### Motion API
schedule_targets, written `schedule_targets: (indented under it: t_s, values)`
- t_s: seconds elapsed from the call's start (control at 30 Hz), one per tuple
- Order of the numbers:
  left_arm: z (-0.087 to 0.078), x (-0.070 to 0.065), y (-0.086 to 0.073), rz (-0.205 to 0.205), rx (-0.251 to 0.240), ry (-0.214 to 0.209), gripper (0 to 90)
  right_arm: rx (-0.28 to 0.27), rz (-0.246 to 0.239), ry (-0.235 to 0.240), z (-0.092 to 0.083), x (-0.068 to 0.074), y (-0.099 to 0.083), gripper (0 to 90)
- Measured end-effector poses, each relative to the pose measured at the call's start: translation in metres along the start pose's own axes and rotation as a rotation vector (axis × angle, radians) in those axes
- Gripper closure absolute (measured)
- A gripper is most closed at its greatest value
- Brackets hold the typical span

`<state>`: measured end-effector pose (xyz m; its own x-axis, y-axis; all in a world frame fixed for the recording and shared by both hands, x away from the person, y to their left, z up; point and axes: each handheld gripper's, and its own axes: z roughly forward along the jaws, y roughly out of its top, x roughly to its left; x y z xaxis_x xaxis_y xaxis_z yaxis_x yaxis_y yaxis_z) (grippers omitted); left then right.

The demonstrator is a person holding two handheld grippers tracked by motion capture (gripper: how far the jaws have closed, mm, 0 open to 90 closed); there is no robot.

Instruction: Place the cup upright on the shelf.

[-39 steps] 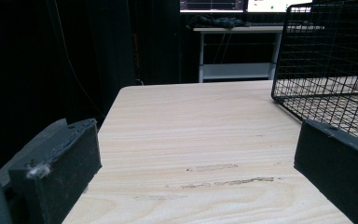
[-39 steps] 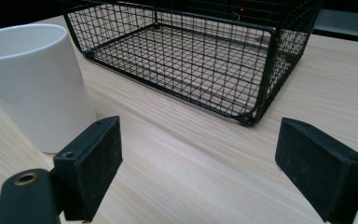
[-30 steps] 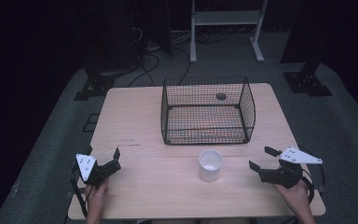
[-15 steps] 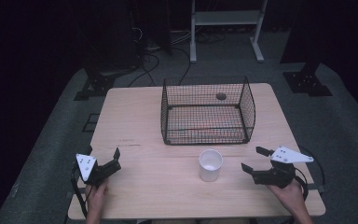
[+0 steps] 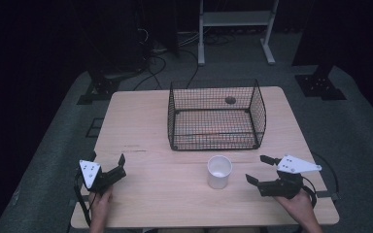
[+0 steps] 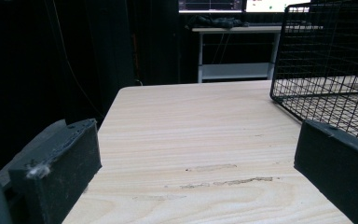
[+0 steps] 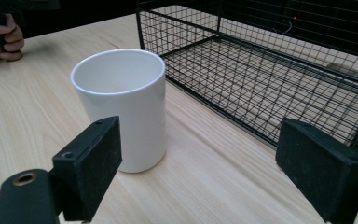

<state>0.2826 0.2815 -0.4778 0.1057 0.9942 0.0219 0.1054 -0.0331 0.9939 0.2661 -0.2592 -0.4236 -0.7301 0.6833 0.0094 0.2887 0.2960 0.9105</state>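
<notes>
Near the front edge of the table [image 5: 141, 126], just ahead of the basket [image 5: 216, 115], stands the white cup [image 5: 219, 171], upright and empty. Your right gripper [image 5: 262, 169] has its jaws wide and sits close beside the cup, off to one side of it. Close crookedly and one jaw may nudge the cup over or into the wire. Your left gripper [image 5: 108, 167] rests wide open, holding nothing.

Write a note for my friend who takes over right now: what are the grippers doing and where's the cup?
Right gripper: open, aimed at the cup, not touching it.
Left gripper: open, holds nothing, near the table's left front corner.
Cup: upright on the table, in front of the basket.
Done: nothing gripped so far.
Left: probably close on the cup and lift it, perhaps into the basket.
</notes>
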Motion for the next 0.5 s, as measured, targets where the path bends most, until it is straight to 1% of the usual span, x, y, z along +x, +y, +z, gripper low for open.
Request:
schedule_targets:
  t_s: [0.27,0.5]
  values:
    - [0.000,0.000,0.000,0.000,0.000,-0.001,0.0,0.005,-0.020,0.025,0.003,0.008,0.002,13.3]
    - [0.000,0.000,0.000,0.001,-0.002,-0.004,0.0,0.017,-0.040,0.061,0.007,0.018,0.005,12.6]
